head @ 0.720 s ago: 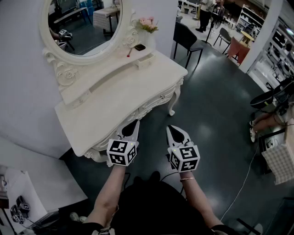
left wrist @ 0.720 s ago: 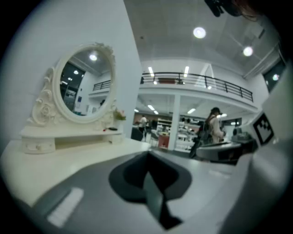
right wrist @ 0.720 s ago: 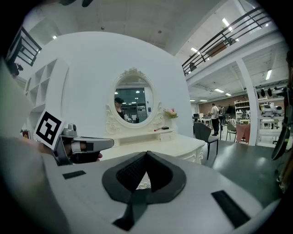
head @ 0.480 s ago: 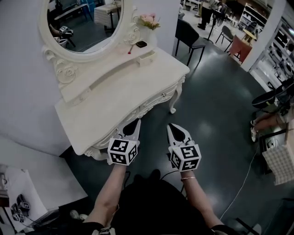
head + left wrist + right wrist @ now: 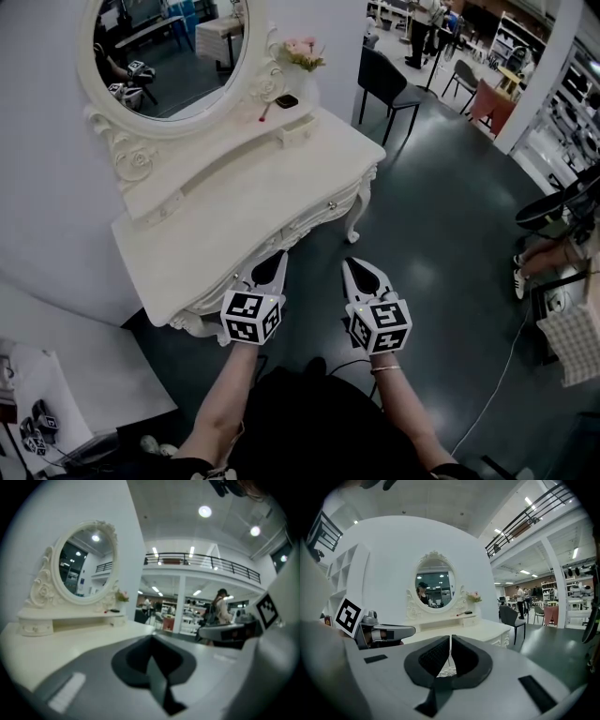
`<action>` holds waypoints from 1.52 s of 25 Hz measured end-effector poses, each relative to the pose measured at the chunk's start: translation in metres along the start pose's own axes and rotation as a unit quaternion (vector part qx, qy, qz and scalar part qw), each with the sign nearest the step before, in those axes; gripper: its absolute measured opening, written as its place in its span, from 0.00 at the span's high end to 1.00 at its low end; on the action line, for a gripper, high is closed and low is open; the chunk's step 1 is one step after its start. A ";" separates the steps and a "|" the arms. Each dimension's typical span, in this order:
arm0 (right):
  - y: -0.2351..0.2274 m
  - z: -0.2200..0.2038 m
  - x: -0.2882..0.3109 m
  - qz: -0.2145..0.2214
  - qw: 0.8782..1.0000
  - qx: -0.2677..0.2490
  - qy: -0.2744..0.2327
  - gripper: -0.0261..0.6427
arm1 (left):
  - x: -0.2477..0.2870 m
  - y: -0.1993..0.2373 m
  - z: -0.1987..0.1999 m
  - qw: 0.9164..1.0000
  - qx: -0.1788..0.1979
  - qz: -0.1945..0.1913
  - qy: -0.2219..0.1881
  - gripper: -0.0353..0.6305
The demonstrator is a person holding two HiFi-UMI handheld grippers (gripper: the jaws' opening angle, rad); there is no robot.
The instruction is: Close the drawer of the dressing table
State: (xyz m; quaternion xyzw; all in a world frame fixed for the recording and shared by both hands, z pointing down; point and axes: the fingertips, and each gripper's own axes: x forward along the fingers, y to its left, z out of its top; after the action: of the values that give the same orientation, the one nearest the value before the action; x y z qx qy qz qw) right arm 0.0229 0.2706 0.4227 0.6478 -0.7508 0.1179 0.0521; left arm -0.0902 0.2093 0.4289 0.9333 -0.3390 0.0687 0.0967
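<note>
The white dressing table (image 5: 253,187) stands against the wall under an oval mirror (image 5: 164,56). Its carved front carries a small knob (image 5: 330,203), and no drawer box sticks out in the head view. My left gripper (image 5: 272,259) is shut and empty, its tip just in front of the table's front edge. My right gripper (image 5: 361,266) hangs beside it over the dark floor, shut with nothing between the pads. The left gripper view has the left gripper (image 5: 151,641) low beside the tabletop (image 5: 56,648). In the right gripper view the right gripper (image 5: 450,641) points toward the table (image 5: 483,629).
Pink flowers (image 5: 302,52) and a dark flat object (image 5: 286,97) sit on the table's raised shelf. A black chair (image 5: 389,84) stands behind the table's right end. A seated person's feet (image 5: 525,267) and a floor cable (image 5: 497,375) are at the right, and a white platform (image 5: 75,366) lies lower left.
Both grippers have slipped slightly toward me, away from the table's front edge. Their jaws stay shut and the table looks the same.
</note>
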 end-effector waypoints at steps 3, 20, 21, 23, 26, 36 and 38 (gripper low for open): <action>-0.004 -0.002 0.002 0.008 1.000 -0.001 0.005 0.95 | 0.004 -0.005 -0.001 1.000 -0.001 0.001 0.001 0.94; -0.026 -0.017 0.032 0.028 0.999 0.020 0.034 0.81 | 0.038 -0.003 -0.006 1.000 0.002 0.005 0.017 0.94; -0.029 -0.017 0.036 0.027 0.999 0.020 0.035 0.81 | 0.044 0.000 -0.005 1.000 0.002 0.005 0.018 0.94; -0.035 -0.015 0.048 0.024 0.999 0.019 0.037 0.81 | 0.055 0.008 -0.004 1.000 0.001 0.003 0.019 0.94; -0.044 -0.008 0.070 0.019 0.999 0.019 0.037 0.81 | 0.076 0.022 0.001 1.000 0.000 -0.001 0.020 0.94; -0.078 0.019 0.168 0.014 0.999 0.013 0.043 0.81 | 0.166 0.077 0.030 1.000 -0.002 -0.016 0.016 0.94; -0.082 0.023 0.187 0.012 0.999 0.013 0.046 0.81 | 0.182 0.087 0.036 1.000 -0.001 -0.021 0.016 0.94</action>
State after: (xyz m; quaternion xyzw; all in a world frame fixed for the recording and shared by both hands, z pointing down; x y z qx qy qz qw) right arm 0.0767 0.0747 0.4528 0.6332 -0.7538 0.1581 0.0764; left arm -0.0058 0.0235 0.4408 0.9389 -0.3175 0.0816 0.1048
